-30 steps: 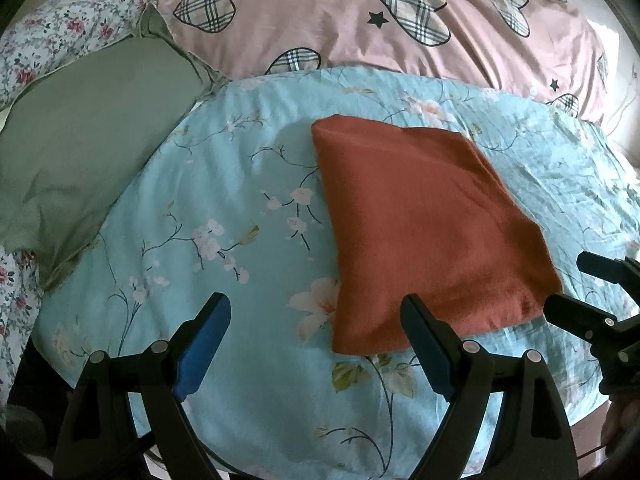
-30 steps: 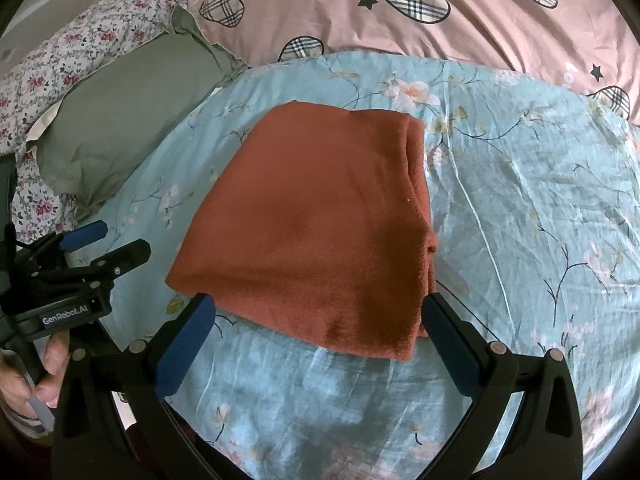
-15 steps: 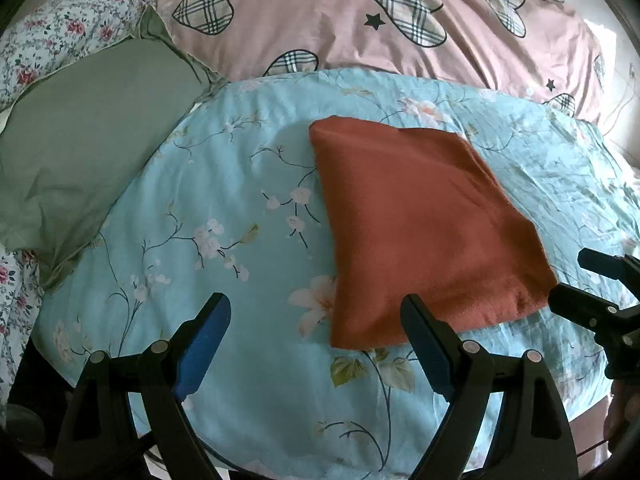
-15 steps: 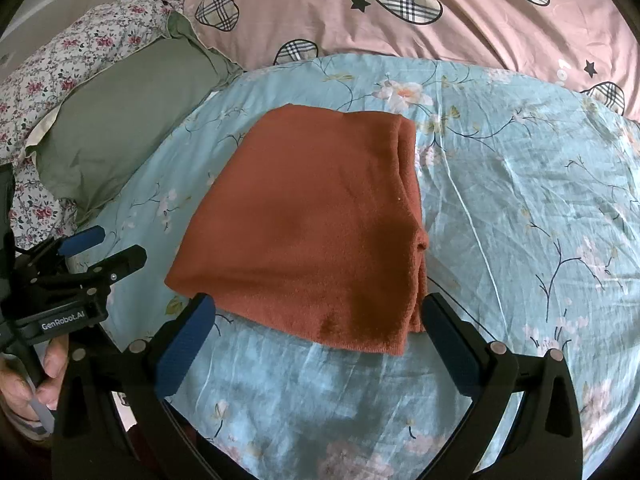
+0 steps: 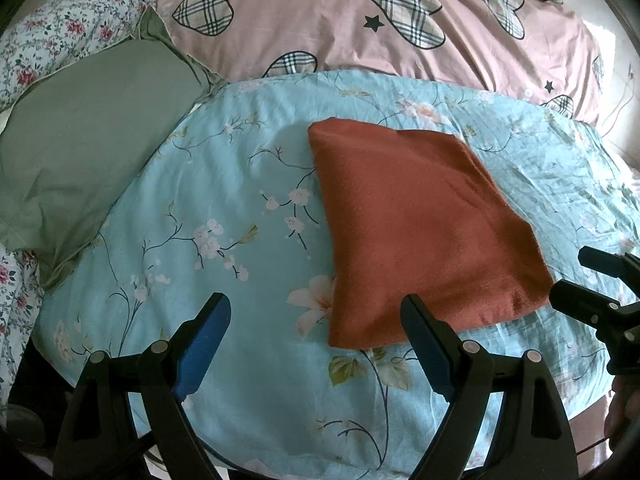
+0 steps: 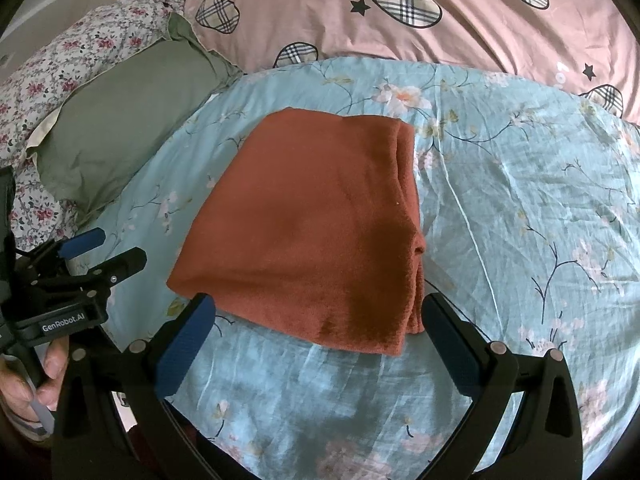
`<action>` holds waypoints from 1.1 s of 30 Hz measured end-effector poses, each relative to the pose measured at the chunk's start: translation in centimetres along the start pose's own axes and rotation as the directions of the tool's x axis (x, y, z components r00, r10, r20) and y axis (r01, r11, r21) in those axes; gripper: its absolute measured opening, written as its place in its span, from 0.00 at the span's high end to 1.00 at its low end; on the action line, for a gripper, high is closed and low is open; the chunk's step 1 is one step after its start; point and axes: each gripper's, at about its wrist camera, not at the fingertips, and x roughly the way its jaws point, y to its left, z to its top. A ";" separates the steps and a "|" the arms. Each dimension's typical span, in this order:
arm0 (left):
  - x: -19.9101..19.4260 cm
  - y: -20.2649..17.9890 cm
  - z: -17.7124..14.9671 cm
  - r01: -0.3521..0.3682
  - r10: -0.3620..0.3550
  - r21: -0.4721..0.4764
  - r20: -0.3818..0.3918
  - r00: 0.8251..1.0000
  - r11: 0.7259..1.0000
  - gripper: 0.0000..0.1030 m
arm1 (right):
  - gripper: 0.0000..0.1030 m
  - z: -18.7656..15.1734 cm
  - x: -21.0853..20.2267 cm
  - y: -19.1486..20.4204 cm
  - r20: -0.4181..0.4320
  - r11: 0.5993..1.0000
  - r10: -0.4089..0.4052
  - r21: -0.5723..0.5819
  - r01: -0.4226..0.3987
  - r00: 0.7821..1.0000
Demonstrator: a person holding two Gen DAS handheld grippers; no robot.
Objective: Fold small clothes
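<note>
— Where was the cloth when you looked?

— The rust-red folded cloth (image 5: pixel 416 232) lay flat on the light blue flowered sheet (image 5: pixel 224 208). In the left wrist view it filled the middle and the right of the frame. In the right wrist view the same cloth (image 6: pixel 316 232) sat in the centre, and its stacked layers showed along the right edge.

— And the grippers, did they hold it?

— No. The left gripper (image 5: pixel 316 332) stood at the bottom of its own frame with the jaws wide apart, and nothing was between the blue pads. Its right finger was just in front of the near edge of the cloth, but I could not tell if it touched. The right gripper (image 6: pixel 316 340) was also spread wide, at the bottom of its frame, with the near edge of the cloth lying between the two fingers. The pads did not press on it.

— Could you see one gripper from the other?

— Yes. The left one appeared at the lower left of the right wrist view, and a hand (image 6: pixel 24 384) held its handle there.

— What else was around?

— A green pillow (image 5: pixel 88 152) in the upper left, touching the sheet's edge, and a pink cover with plaid hearts (image 5: pixel 360 20) across the top.
</note>
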 end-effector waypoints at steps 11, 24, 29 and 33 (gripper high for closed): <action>-0.1 0.2 0.2 0.006 -0.006 0.000 0.002 1.000 1.000 0.15 | 0.00 0.0 0.0 0.1 0.001 1.000 0.004 0.000 -0.004 1.000; -0.2 0.1 0.2 0.007 -0.007 0.000 0.001 1.000 1.000 0.15 | 0.00 0.0 -0.1 0.1 0.003 1.000 0.004 -0.001 -0.004 1.000; -0.2 0.0 0.4 0.010 -0.010 0.006 0.001 1.000 1.000 0.15 | 0.00 0.1 -0.1 0.1 0.005 1.000 0.005 0.001 -0.005 1.000; -0.1 0.0 0.5 0.015 -0.015 0.010 0.001 1.000 1.000 0.15 | 0.00 0.1 -0.1 0.1 0.005 1.000 0.006 0.001 -0.006 1.000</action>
